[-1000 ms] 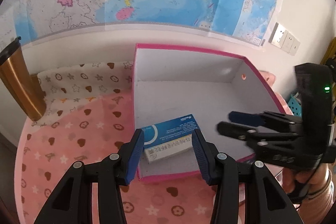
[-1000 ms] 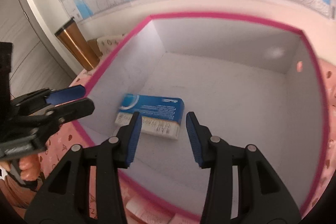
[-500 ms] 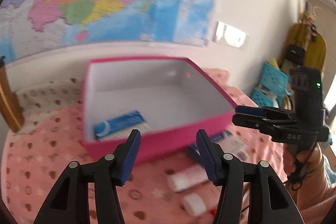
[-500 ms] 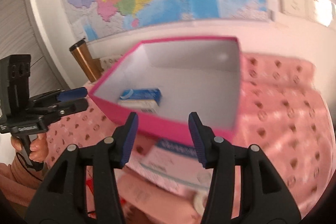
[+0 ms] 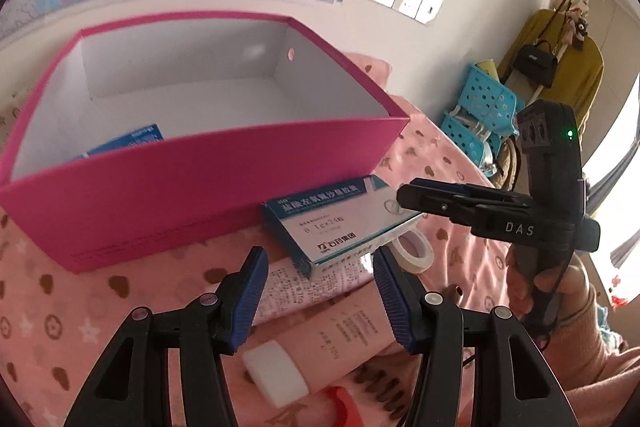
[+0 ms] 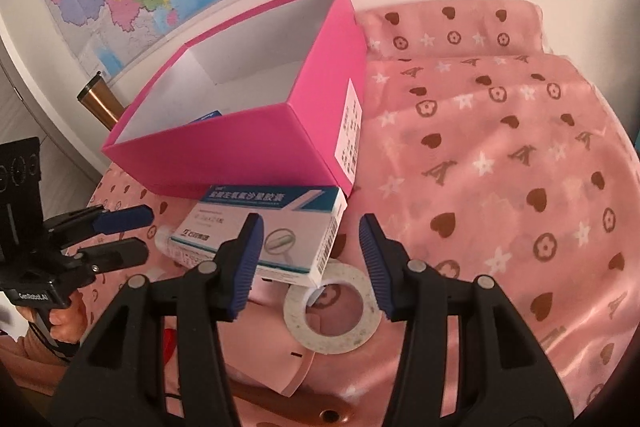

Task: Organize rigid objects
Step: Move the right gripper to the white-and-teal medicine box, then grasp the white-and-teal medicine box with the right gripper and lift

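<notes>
Left gripper (image 5: pixel 318 293) near centre, jaws apart, nothing between pads; jaws just been opening. Below: pink tube (image 5: pixel 332 343), white cap (image 5: pixel 276 373) near. Blue-white carton (image 5: pixel 340 223) beyond tips, just beside pink box (image 5: pixel 200 183). Second blue carton (image 5: pixel 132 141) inside box, left. Tape roll (image 5: pixel 414 251) right. Right gripper (image 5: pixel 416 195) at right, over carton's right end, hand (image 5: pixel 560 287) gripping handle.

One medicine box (image 5: pixel 124 143) lies in the storage box (image 5: pixel 208 195); another medicine box (image 6: pixel 260 231) lies before it, tape roll (image 6: pixel 332 311) nearer.
</notes>
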